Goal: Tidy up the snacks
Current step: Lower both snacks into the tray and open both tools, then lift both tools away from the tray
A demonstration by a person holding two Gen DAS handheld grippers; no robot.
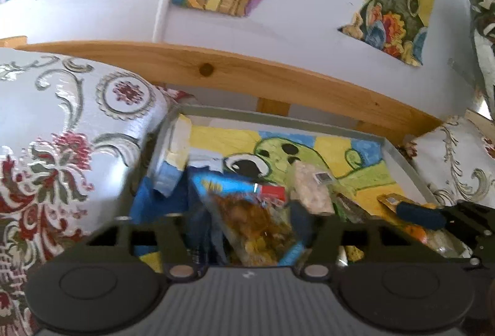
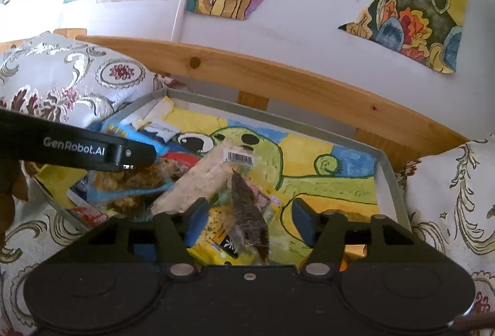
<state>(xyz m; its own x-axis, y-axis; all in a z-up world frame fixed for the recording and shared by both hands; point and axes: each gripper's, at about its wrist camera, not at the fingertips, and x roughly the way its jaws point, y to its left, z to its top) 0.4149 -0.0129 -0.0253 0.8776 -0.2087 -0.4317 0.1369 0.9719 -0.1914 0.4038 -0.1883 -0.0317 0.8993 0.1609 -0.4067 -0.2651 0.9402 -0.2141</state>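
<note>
Bedroom wall covered in paintings, and a grey tray point(image 2: 390, 178) sits between 2 pillows with snack packets piled at its left end. Both grippers spread wide – left gripper point(image 1: 247, 227) over the chips bag point(image 1: 253, 224), right gripper point(image 2: 247, 218) straddling a dark packet point(image 2: 247, 212). Looks like picking stage – next is closing on it.

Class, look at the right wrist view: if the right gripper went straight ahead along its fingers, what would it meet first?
Most likely the dark brown snack packet, which lies between the open fingers of the right gripper. Beyond it are more snacks and the tray. Depth is hard to judge through the fisheye.
</note>
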